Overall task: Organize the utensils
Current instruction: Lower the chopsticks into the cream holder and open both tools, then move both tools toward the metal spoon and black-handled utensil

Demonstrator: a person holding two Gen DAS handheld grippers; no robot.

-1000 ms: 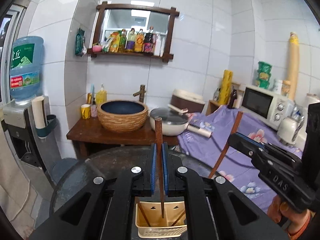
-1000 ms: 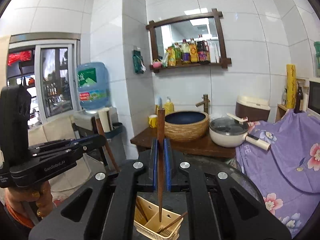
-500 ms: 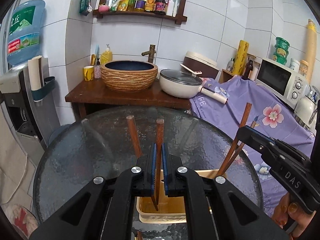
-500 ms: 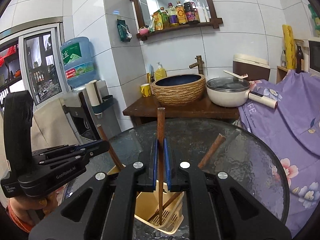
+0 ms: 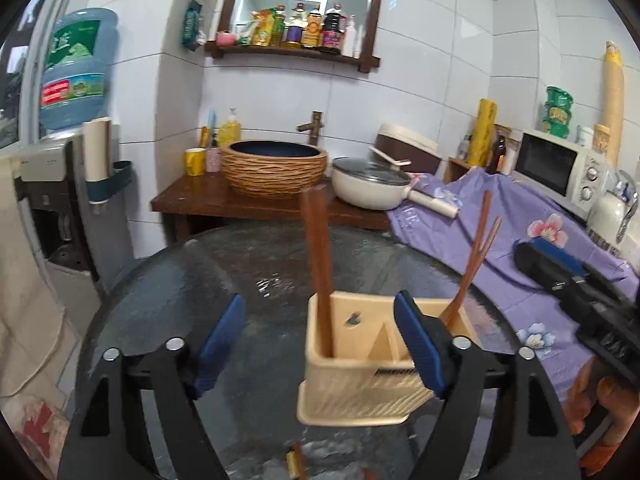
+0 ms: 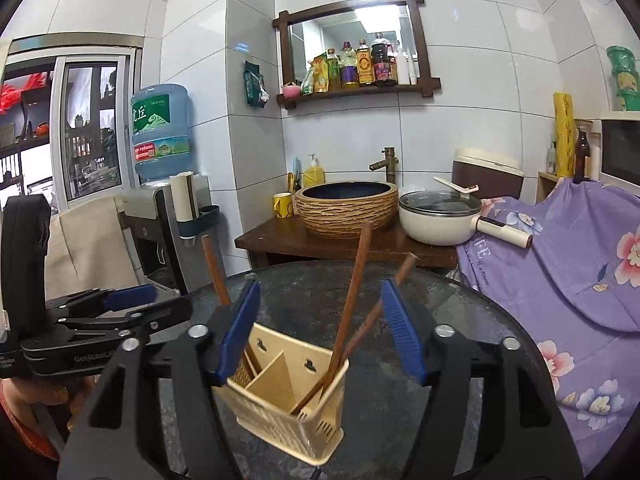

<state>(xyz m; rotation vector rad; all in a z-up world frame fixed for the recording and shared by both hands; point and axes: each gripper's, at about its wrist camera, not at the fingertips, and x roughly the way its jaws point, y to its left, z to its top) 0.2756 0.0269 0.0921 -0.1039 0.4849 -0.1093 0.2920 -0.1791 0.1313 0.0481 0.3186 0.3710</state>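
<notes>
Gaping wide and empty, both sets of fingers had let go of the chopsticks they pinched half a second earlier. The left gripper (image 5: pixel 320 344) and right gripper (image 6: pixel 320 332) hung over the caddy (image 6: pixel 288 400) on the glass surface (image 6: pixel 440 320). One chopstick (image 5: pixel 318 272) stood in the caddy's left compartment, two chopsticks (image 6: pixel 352 304) leaned in its right.

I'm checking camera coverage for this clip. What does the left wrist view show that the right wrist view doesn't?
Only the left wrist view shows the microwave's full front, the tall roll above it, and the right gripper from the side. Only the right wrist view shows the window and the left gripper from the side. Both show the utensil holder with chopsticks standing in it, the glass table, basin and pot.
</notes>
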